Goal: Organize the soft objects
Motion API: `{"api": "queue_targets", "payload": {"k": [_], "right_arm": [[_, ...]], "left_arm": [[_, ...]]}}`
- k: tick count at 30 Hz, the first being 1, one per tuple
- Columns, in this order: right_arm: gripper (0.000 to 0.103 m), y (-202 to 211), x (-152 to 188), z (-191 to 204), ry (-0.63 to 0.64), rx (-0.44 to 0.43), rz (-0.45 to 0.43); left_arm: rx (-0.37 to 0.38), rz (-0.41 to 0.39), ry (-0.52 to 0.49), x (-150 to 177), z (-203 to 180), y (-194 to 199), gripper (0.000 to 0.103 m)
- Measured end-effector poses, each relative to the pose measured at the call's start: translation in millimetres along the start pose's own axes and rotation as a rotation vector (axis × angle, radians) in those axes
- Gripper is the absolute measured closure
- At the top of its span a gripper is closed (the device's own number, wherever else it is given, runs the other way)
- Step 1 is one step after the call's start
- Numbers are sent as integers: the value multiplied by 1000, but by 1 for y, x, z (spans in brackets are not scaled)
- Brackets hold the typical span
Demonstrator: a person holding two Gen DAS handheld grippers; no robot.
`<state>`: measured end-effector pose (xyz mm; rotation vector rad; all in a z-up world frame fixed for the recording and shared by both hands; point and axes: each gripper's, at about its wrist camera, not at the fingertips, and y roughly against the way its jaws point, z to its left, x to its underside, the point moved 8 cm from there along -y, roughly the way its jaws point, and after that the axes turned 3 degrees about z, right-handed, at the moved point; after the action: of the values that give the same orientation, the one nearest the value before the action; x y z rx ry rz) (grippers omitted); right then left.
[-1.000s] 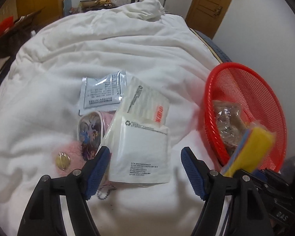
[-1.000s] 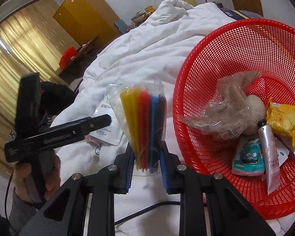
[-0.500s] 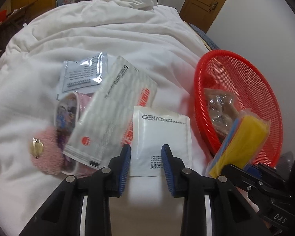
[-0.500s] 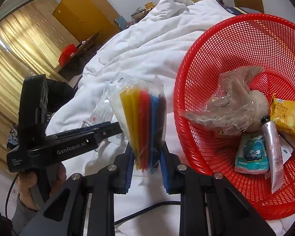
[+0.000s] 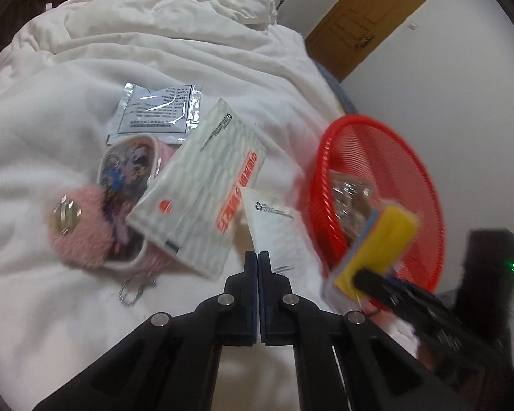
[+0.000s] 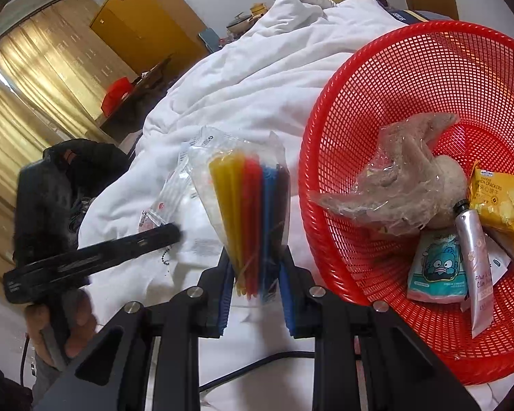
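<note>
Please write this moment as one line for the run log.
left gripper: fingers just closed on white pouch edge | right gripper: holds bag of coloured sticks beside red basket | stage: pouch pickup

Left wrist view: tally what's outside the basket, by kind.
Flat packets: 3 (silver packet, striped packet, white packet)
Plush pouch: 1
Straw pack: 1
Total: 5
</note>
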<state>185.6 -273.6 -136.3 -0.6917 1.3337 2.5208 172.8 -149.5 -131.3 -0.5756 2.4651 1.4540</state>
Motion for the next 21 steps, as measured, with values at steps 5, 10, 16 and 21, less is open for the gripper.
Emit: {"api": "queue_targets", "payload": {"k": [5,10,16,21], "right_arm": [[79,-1,2,1,4,1,7],[79,-2,2,2,5,3,7],[79,-4,2,3,10,4,12],[78,-4,2,4,16,4,12]], "left_arm": [[38,43,40,22,13,15,103],[-81,129,17,41,23,12,94],[-145,-24,-116,22,2,33,19],[-304,12,-275,17,-15,7,19]]}}
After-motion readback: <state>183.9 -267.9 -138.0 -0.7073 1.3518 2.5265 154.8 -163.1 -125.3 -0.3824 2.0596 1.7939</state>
